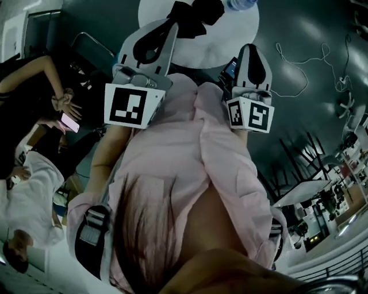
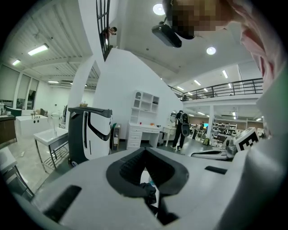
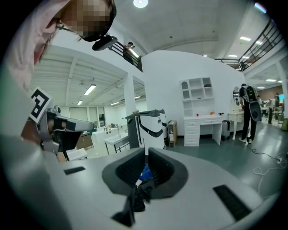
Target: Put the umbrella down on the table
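The black umbrella lies bunched on the round white table at the top of the head view. My left gripper is raised just in front of it, jaws shut and nothing between the pads. In the left gripper view a scrap of the umbrella's black cloth shows through the slot below the pads. My right gripper hangs to the right of the umbrella, jaws together and apart from it. The right gripper view shows black cloth beyond the pads.
A clear water bottle stands at the table's far edge. Seated people are close on the left. Cables trail over the dark floor to the right. A black-and-white machine and a white desk stand ahead.
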The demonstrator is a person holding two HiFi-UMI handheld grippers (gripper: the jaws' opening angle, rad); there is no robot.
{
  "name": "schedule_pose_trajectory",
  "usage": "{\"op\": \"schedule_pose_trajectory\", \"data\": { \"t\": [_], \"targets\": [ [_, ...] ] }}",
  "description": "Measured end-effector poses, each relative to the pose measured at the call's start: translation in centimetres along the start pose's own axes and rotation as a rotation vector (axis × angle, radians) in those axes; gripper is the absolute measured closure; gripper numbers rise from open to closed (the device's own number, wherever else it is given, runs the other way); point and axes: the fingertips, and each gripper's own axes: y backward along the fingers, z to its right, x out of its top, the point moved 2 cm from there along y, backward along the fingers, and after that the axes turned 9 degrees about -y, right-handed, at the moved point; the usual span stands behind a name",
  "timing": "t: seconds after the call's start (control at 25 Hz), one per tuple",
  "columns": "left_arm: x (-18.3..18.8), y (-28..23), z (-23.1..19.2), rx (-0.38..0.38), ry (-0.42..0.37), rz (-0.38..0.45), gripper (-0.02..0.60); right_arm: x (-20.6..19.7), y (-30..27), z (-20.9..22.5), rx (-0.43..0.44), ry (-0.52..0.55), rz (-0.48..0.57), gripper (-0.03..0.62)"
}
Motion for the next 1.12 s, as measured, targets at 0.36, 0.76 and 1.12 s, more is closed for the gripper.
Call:
{"op": "schedule_pose_trajectory", "data": {
  "t": [0.36, 0.76, 1.12],
  "targets": [
    [-0.7, 0.4, -0.3, -0.034, -0.032, -0.008, 0.563, 2.3, 4.0, 3.0, -0.136, -0.040, 0.071, 0.553],
    [-0.7, -0.3, 0.1, -0.078, 0.074, -0.009, 0.563, 3.9, 8.5, 5.3, -0.271, -0.041, 0.113, 0.553],
    [-0.5, -1.2, 0.3, -0.122, 0.068, -0.013, 0.563, 4.0, 8.8, 4.9, -0.299, -0.044, 0.121, 0.553]
  ]
}}
